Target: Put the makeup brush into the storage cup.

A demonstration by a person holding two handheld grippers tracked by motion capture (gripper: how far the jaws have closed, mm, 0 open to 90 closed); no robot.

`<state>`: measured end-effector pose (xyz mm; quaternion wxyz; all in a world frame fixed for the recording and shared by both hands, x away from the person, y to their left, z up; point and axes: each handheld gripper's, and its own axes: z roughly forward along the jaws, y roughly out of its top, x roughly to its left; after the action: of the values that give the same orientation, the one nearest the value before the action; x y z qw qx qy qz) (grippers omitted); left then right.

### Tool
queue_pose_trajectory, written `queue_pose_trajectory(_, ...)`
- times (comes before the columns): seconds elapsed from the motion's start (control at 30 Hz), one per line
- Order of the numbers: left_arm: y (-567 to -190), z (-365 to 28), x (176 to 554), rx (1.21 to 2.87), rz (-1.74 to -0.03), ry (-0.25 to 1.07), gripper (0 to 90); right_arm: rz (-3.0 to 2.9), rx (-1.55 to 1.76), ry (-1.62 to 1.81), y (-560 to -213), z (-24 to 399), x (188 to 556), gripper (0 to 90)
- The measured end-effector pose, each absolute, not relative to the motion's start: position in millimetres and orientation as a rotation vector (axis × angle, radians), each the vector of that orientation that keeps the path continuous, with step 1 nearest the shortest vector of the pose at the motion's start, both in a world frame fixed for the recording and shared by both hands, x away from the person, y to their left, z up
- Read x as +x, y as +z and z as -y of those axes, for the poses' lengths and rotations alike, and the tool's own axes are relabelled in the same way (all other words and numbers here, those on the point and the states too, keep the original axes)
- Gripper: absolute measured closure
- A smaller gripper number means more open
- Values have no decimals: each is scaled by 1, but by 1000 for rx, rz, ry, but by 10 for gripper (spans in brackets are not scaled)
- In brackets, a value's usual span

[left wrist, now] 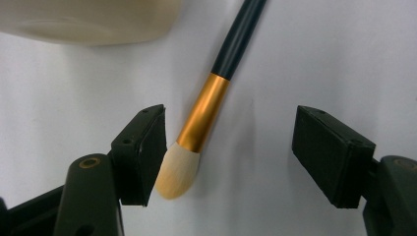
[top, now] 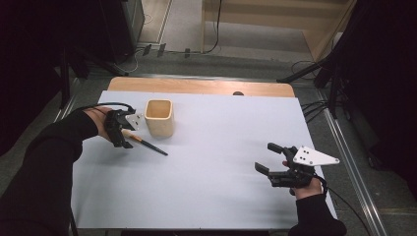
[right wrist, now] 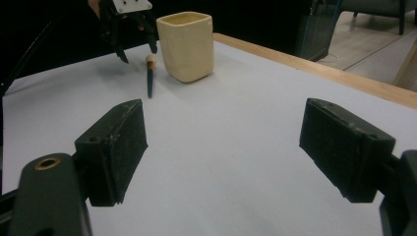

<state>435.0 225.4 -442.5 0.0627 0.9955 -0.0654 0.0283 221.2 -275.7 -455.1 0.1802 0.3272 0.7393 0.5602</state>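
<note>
The left gripper (left wrist: 228, 152) is spreading its jaws wide around the cream bristle tip of a makeup brush (left wrist: 206, 110) lying on the white table (top: 221, 162), bristles just beside one jaw, with a cream cup (top: 159, 118) just beyond. The right gripper (top: 268, 157) is hovering released, well apart.

lab: floor cables (top: 314, 105), dark stands (top: 307, 71)
</note>
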Motion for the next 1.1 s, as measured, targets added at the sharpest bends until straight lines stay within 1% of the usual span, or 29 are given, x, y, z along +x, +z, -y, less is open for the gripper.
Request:
queue_pose_trajectory(0.23,-448,-226,437,3023,256,115,300,-2091,925,1577,-455,276,220,184)
queue_pose_trajectory(0.3,-450,-225,437,3030,245,107,306,-2088,924,1577,-455,276,220,185)
queue_pose_trajectory(0.47,-452,-222,439,3031,246,89,347,-2092,918,1575,-455,276,221,184)
queue_pose_trajectory(0.63,-455,-223,440,3033,258,102,362,-2093,915,1575,-455,276,220,185)
queue_pose_trajectory(0.8,-456,-224,442,3019,286,116,439,-2095,916,1576,-455,275,220,185)
queue_pose_trajectory(0.9,-456,-224,443,3021,266,117,480,-2098,913,1570,-455,275,220,185)
queue_pose_trajectory(0.97,-457,-224,444,3026,285,146,512,-2101,913,1570,-455,274,220,185)
queue_pose_trajectory(1.07,-455,-222,445,3017,286,147,559,-2101,912,1570,-455,275,220,185)
queue_pose_trajectory(1.1,-455,-221,446,3020,263,150,568,-2098,911,1570,-455,275,220,185)
